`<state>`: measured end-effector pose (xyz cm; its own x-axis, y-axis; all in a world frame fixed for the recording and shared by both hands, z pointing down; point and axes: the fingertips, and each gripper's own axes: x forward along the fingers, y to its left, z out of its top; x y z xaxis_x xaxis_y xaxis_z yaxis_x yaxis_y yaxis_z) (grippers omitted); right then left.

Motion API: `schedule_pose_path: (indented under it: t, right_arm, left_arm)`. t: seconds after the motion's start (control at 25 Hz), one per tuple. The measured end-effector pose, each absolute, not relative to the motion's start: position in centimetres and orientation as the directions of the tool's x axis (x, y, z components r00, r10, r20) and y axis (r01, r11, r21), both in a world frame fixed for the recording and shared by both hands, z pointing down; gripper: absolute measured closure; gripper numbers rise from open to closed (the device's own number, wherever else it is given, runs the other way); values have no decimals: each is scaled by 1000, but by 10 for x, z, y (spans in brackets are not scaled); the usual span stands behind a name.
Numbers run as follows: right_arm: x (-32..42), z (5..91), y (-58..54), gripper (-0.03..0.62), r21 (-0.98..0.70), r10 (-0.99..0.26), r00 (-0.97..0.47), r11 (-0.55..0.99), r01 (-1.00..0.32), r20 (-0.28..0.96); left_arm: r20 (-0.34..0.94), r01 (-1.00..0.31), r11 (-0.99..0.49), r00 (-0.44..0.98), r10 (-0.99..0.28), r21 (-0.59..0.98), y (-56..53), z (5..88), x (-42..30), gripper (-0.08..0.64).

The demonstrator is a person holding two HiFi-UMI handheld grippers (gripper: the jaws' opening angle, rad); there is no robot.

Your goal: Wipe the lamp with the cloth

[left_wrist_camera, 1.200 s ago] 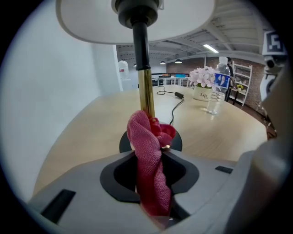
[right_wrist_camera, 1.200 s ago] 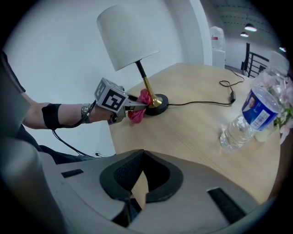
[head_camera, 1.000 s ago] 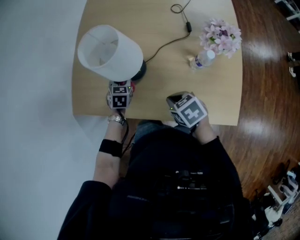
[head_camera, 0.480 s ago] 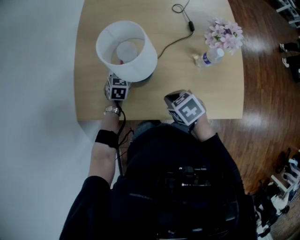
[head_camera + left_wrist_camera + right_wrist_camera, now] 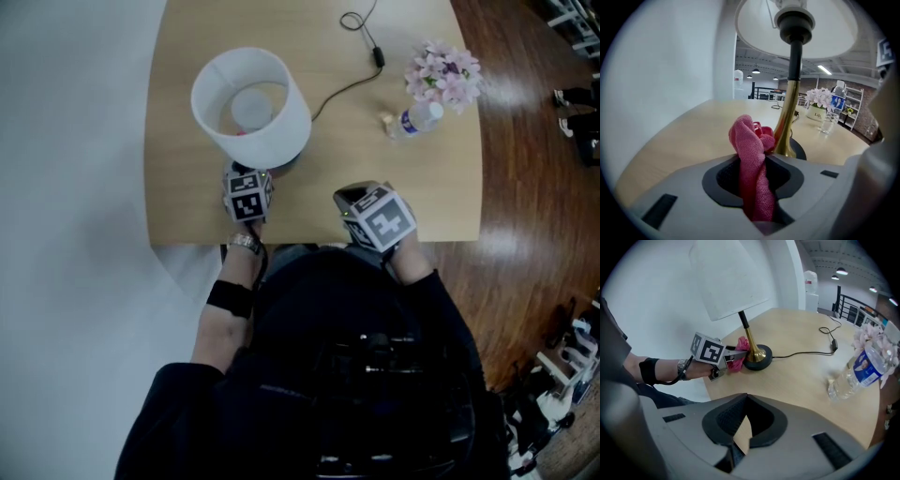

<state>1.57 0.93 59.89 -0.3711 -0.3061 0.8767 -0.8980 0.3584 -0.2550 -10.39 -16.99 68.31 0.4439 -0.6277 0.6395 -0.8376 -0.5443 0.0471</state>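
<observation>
A water bottle [image 5: 412,119] and flowers [image 5: 442,73] stand at the worktop's [image 5: 187,187] far right, well apart from the lamp [image 5: 251,103] at the left. Its cord [image 5: 342,89] trails to the far edge. The shade overhangs the left hand-held gripper [image 5: 732,354], which reaches in from the near edge. It pinches the pink cloth [image 5: 752,164], whose bunched end lies against the foot of the brass stem [image 5: 790,112]. The right hand-held gripper [image 5: 745,401] hovers at the near edge, angled down, jaws pressed together, empty.

Clear water bottle [image 5: 412,119] beside pink flowers [image 5: 442,73] on wooden table [image 5: 412,192]
</observation>
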Motion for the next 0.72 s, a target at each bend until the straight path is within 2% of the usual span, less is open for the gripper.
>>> schedule_pose_path:
  t: [0.48,0.72]
  right_arm:
    - [38,600,10,589,-293,-295,-454,458,-839,841]
    - [60,605,26,589,-320,-272,-483,476,-819,833]
  left_arm:
    - [722,-906,-424,307,-620,21,-130,689,-89,436]
    - [733,-928,-372,276,-621,34,-118,686,-59,436]
